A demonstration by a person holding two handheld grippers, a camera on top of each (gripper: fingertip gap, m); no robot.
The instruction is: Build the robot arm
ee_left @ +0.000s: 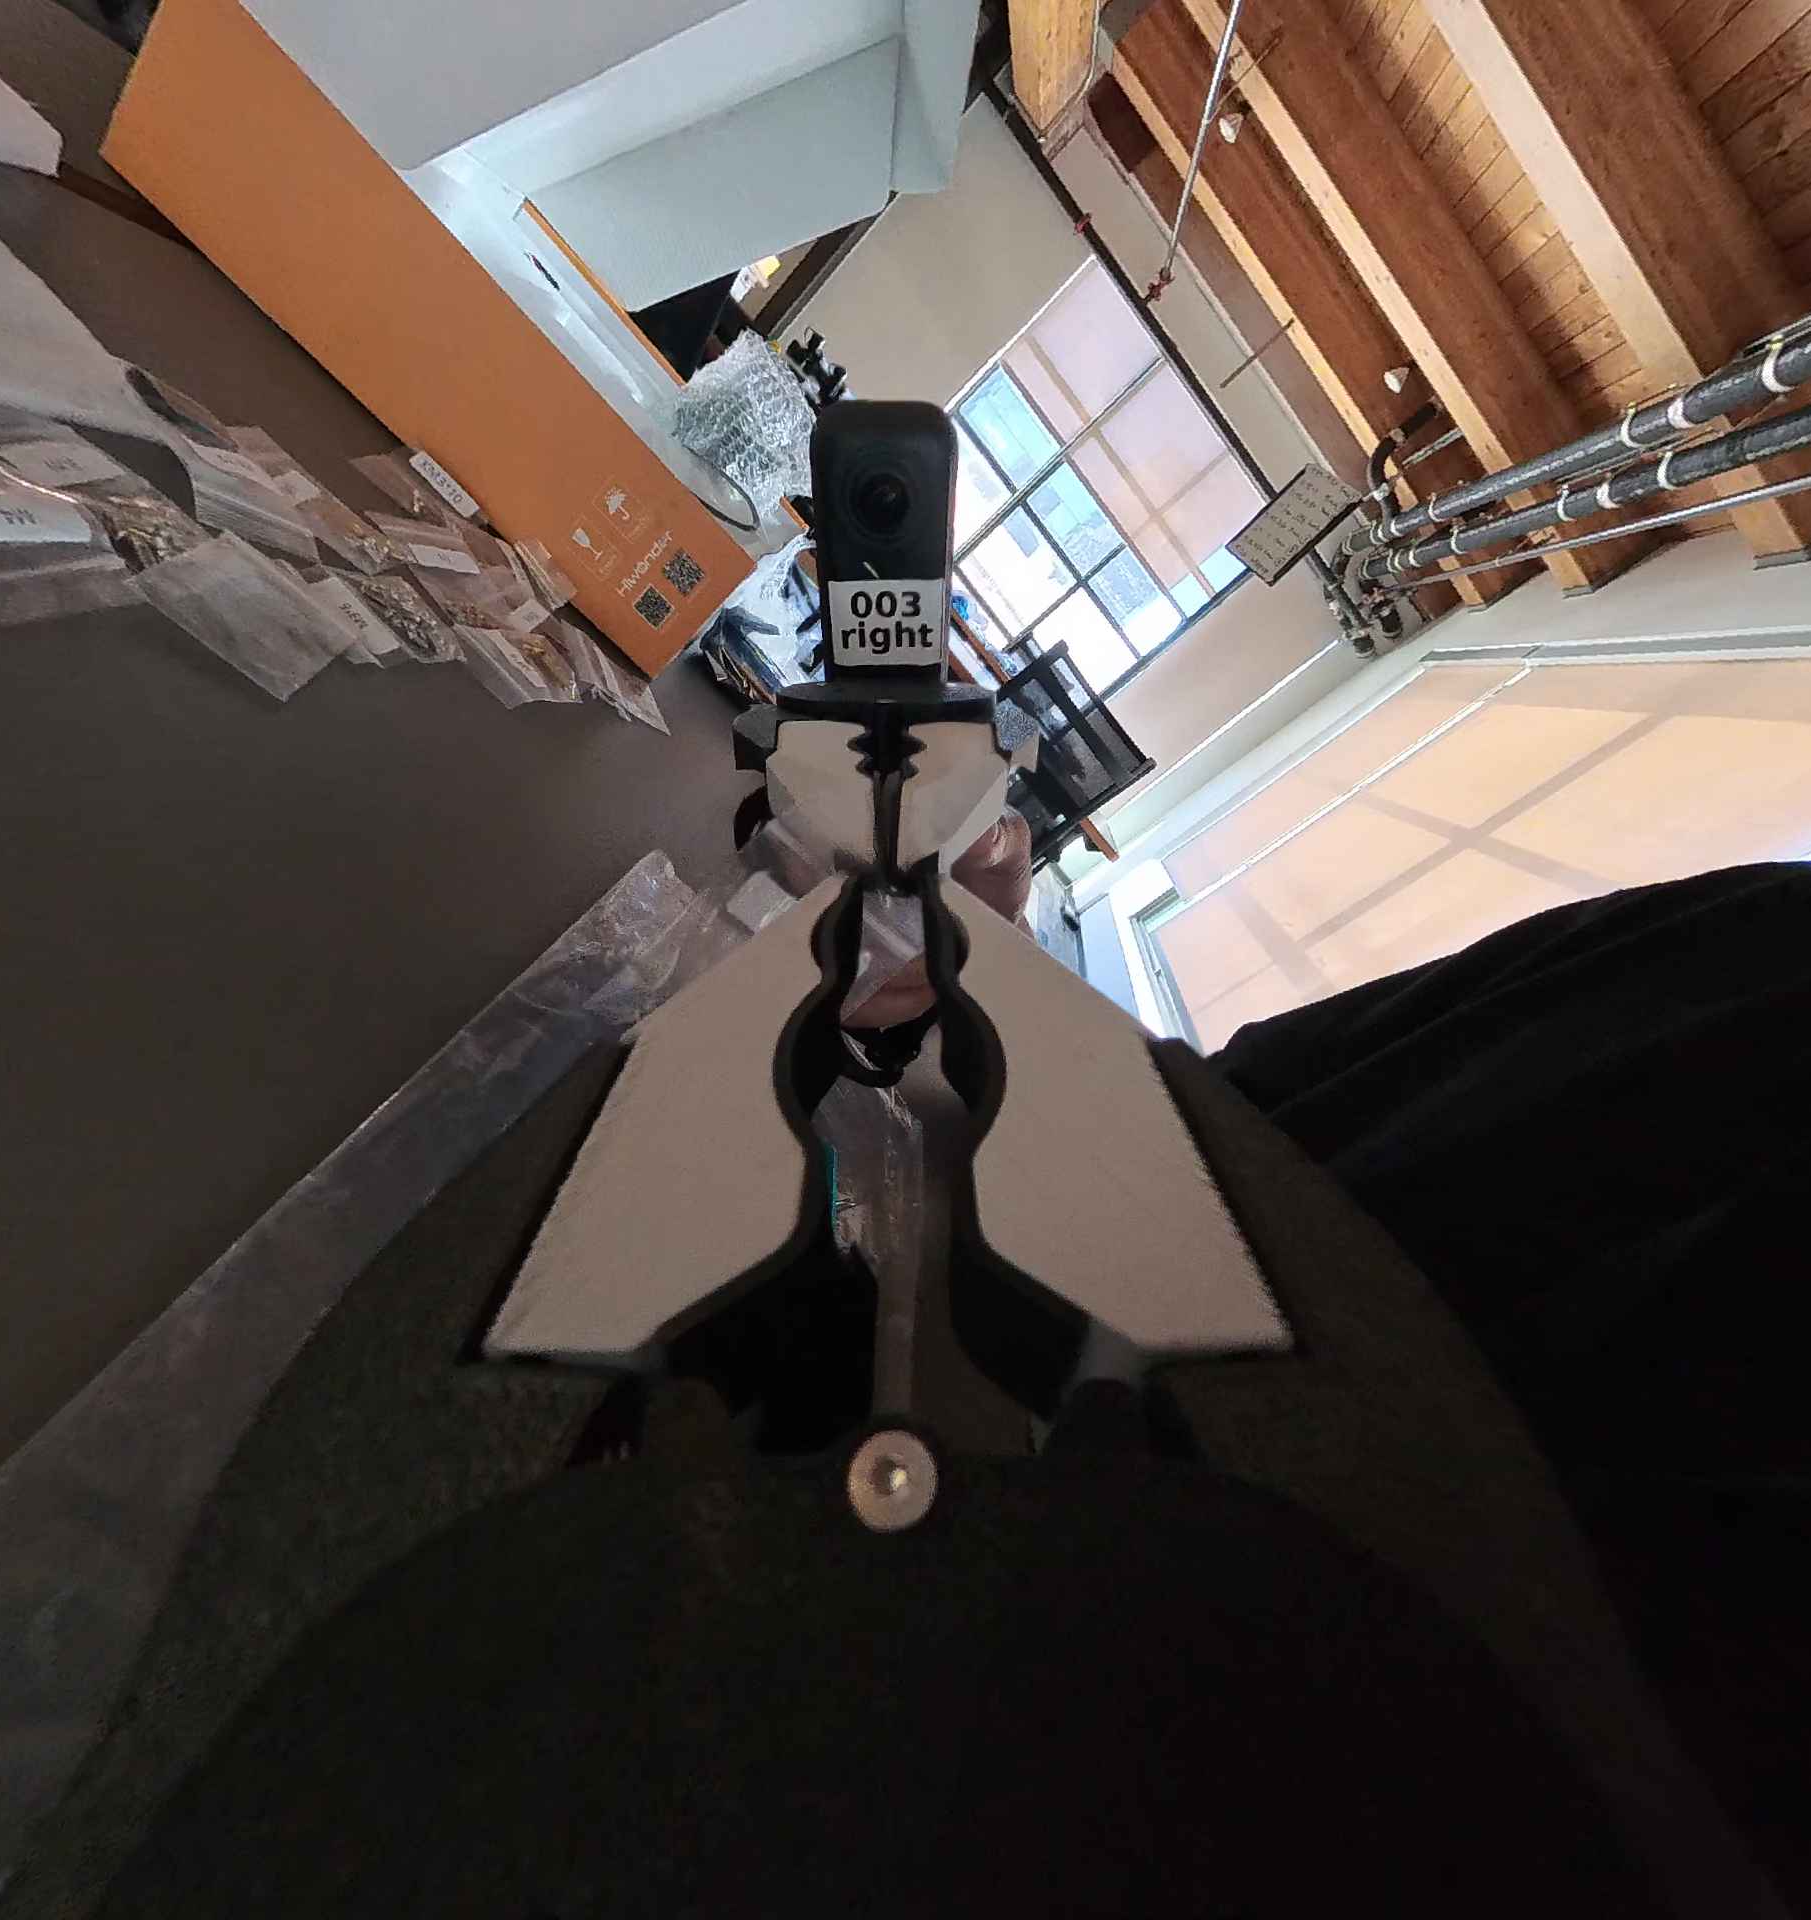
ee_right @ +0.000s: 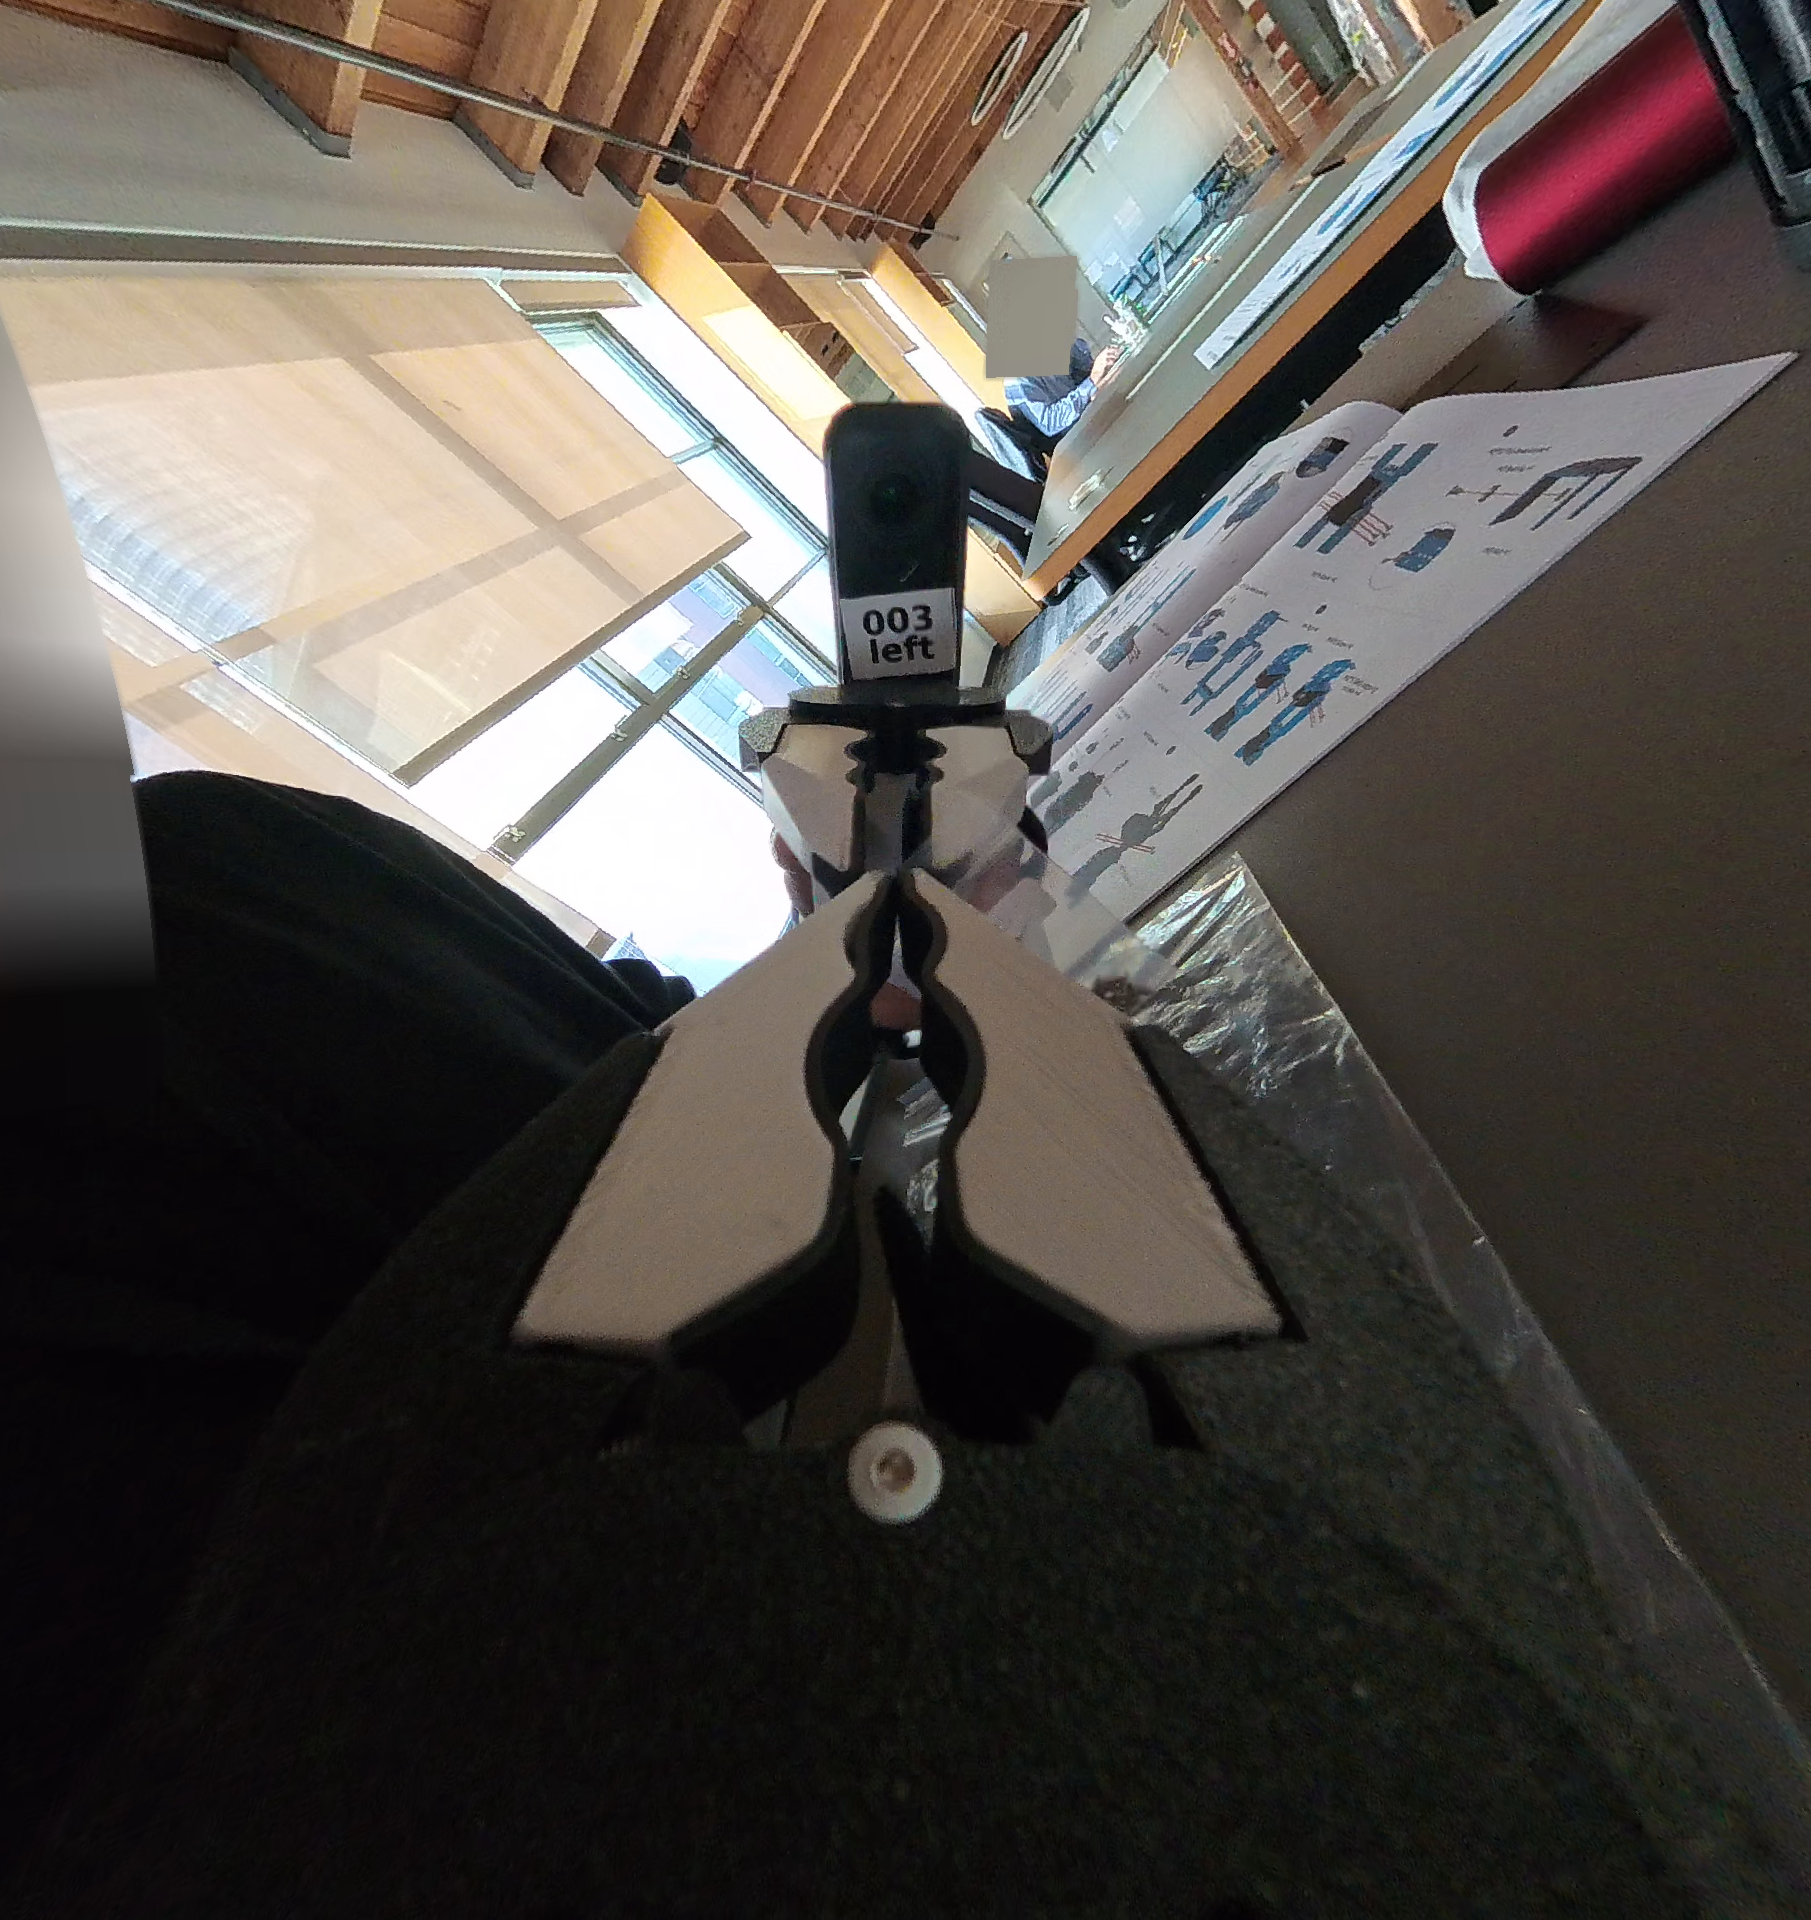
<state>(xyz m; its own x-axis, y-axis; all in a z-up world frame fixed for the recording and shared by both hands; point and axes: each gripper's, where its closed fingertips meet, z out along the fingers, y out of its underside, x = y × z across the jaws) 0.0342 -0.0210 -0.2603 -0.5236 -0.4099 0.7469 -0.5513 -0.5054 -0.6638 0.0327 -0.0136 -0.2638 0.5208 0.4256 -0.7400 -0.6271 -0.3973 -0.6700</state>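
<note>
A clear plastic bag [ee_left: 527,1029] lies along the brown table [ee_left: 205,831] and runs up between both grippers. My left gripper [ee_left: 885,883] is shut, and a strip of the bag [ee_left: 885,1153] shows in the gap behind its tips. My right gripper [ee_left: 888,831] faces it tip to tip, also shut, with a hand behind it. In the right wrist view my right gripper [ee_right: 896,883] is shut at the tips beside the same bag [ee_right: 1254,997], and my left gripper [ee_right: 890,831] meets it head on. What the bag holds is hidden.
Several small labelled bags of hardware [ee_left: 257,561] lie in rows before an orange box [ee_left: 413,343]. An open illustrated booklet [ee_right: 1400,582] and a red roll [ee_right: 1597,135] lie on the table [ee_right: 1607,935]. A dark sleeve [ee_left: 1555,1195] is close by. A person [ee_right: 1046,405] sits far off. Left and right tips are no more than a few centimetres apart.
</note>
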